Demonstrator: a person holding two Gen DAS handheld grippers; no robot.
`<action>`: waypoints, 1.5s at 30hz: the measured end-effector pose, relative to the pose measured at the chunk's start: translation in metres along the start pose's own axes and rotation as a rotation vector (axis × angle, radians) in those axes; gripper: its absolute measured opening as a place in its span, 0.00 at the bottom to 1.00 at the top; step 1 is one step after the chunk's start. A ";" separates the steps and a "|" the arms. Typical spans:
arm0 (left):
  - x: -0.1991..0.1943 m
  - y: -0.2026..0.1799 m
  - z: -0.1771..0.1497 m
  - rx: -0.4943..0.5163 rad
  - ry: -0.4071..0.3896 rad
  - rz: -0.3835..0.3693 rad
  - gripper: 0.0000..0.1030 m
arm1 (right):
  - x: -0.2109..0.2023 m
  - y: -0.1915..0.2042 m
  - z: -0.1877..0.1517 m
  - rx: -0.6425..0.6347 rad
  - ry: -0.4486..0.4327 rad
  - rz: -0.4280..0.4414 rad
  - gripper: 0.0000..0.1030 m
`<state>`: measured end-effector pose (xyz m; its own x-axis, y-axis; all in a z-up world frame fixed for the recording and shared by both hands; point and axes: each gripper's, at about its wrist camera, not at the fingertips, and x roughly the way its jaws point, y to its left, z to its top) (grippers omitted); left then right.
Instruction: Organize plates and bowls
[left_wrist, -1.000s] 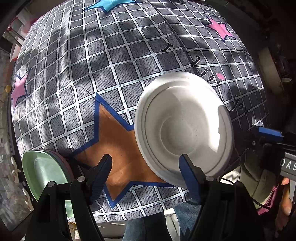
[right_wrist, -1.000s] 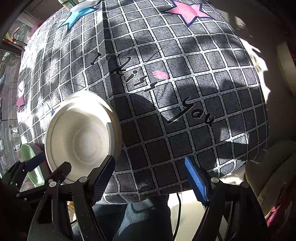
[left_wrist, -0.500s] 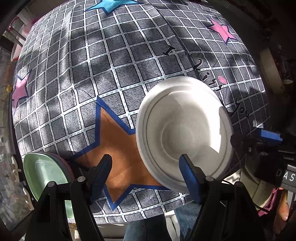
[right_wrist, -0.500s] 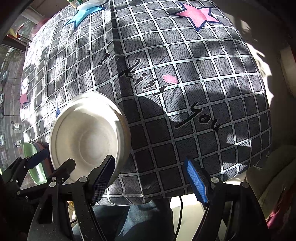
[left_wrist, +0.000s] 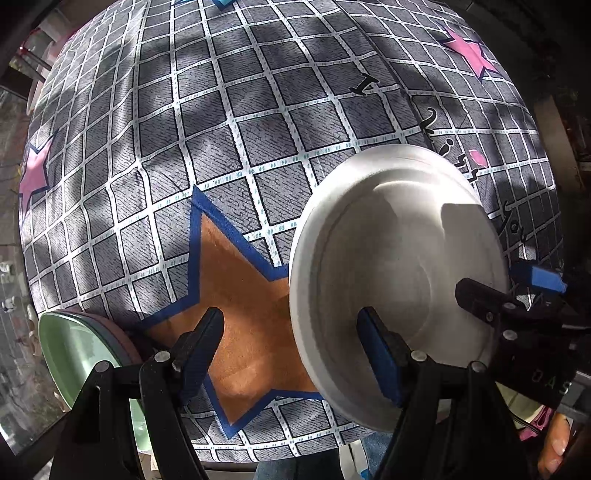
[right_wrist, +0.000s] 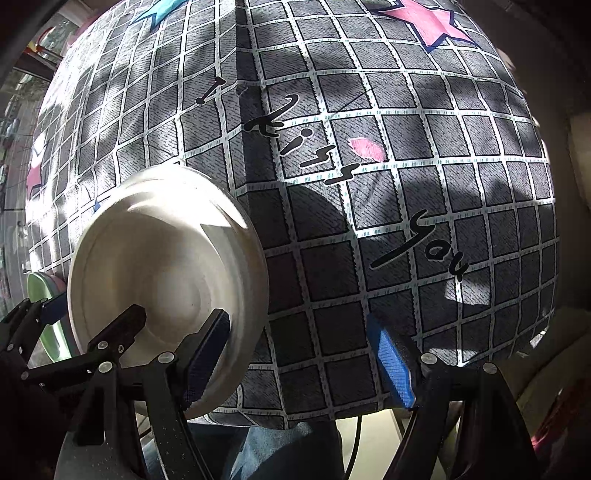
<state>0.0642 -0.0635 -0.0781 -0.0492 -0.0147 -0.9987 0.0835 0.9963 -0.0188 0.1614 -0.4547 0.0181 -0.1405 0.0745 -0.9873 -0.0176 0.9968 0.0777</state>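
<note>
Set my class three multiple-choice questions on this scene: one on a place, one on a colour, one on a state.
1. In the left wrist view, where is the green plate relative to the white bowl?
A. Left of it, at the cloth's near edge
B. Stacked inside it
C. Beyond it

2. The large star beside the white bowl is:
A. pink
B. orange
C. green

3. The right gripper is:
A. shut on the white bowl
B. shut on the green plate
C. open

Answers:
1 A, the green plate sits at the lower left.
2 B, it has an orange fill with a blue outline.
3 C, its fingers stand wide apart over bare cloth.
</note>
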 end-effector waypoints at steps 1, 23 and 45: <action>0.002 0.001 0.002 -0.004 -0.005 0.004 0.76 | 0.003 0.001 0.002 -0.007 0.000 -0.001 0.75; 0.021 0.003 0.013 -0.068 0.010 -0.027 0.79 | 0.012 -0.004 0.030 -0.099 -0.037 0.034 0.75; 0.021 -0.039 0.019 -0.075 0.001 -0.083 0.37 | 0.052 0.050 0.014 -0.162 0.031 0.069 0.24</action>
<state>0.0791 -0.1043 -0.0995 -0.0541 -0.0972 -0.9938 0.0039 0.9952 -0.0976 0.1666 -0.4003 -0.0313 -0.1770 0.1389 -0.9744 -0.1658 0.9716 0.1686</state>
